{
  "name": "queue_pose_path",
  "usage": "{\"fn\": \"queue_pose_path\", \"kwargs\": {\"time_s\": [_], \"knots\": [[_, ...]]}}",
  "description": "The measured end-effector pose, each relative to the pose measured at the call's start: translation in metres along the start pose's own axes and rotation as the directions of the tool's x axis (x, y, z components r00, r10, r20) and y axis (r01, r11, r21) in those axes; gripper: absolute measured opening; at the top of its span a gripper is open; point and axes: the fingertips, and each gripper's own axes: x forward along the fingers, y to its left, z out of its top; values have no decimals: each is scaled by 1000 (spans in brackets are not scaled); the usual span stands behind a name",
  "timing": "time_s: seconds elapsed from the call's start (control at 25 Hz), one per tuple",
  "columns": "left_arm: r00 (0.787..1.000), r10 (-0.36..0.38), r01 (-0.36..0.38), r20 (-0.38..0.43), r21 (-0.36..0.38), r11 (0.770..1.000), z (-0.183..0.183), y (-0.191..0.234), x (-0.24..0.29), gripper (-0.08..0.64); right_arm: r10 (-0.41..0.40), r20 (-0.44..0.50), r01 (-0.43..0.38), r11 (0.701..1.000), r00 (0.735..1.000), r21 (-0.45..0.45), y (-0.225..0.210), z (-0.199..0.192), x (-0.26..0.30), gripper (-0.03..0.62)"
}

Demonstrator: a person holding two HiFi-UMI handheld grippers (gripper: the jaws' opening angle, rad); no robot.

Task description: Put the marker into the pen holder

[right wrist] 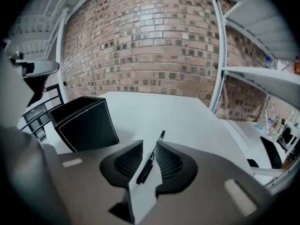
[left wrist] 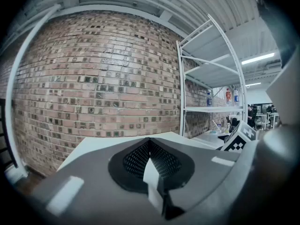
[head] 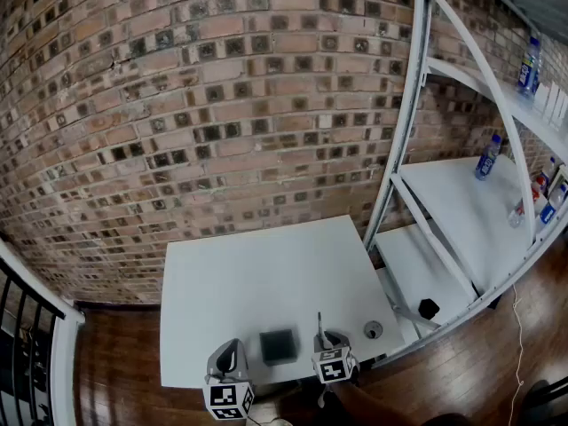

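A slim black marker [right wrist: 150,158] lies slantwise on the white table [head: 257,273], in the gap between the fingers of my right gripper [right wrist: 149,144]. Those jaws stand apart on either side of it and are not clamped on it. In the head view the marker [head: 319,322] pokes out ahead of the right gripper [head: 327,340]. The black square pen holder [head: 279,346] with white stitching stands just left of it, near the table's front edge; in the right gripper view the pen holder [right wrist: 84,123] is upright and open-topped. On the holder's other side my left gripper [head: 229,355] is shut and empty [left wrist: 149,142].
A small round grey object [head: 373,330] lies near the table's right front corner. A white shelving rack [head: 461,202] with bottles stands at the right, and a small black thing [head: 429,309] rests on its lowest shelf. Behind is a brick wall; a black railing [head: 22,318] is at the left.
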Motion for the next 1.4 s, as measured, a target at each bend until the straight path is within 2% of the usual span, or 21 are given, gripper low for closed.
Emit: {"fn": "queue_pose_path", "kwargs": {"time_s": [0.56, 0.8, 0.96, 1.08, 1.24, 1.32, 1.4], "knots": [[1000, 19, -19, -9, -15, 1000, -3, 8, 10, 14, 28, -166, -25, 999, 986, 21, -4, -29, 32, 86], [1000, 14, -14, -18, -11, 1000, -8, 7, 11, 14, 39, -187, -36, 999, 982, 19, -7, -35, 31, 61], [1000, 22, -22, -17, -12, 1000, -6, 9, 8, 14, 80, -182, -77, 997, 980, 26, -5, -34, 30, 57], [1000, 23, -23, -12, -16, 1000, -4, 9, 8, 14, 79, -119, -78, 997, 990, 14, -5, -20, 20, 57], [1000, 17, -17, -13, -15, 1000, -6, 4, 8, 14, 72, 49, -72, 997, 996, -16, -2, 16, -5, 55], [1000, 11, -11, -11, -14, 1000, -5, 1, 7, 14, 61, 145, -59, 998, 988, -18, -2, 38, -22, 55], [1000, 2, -2, -6, -7, 1000, -4, -2, 6, 14, 44, 250, -42, 999, 967, -15, -1, 59, -39, 57]]}}
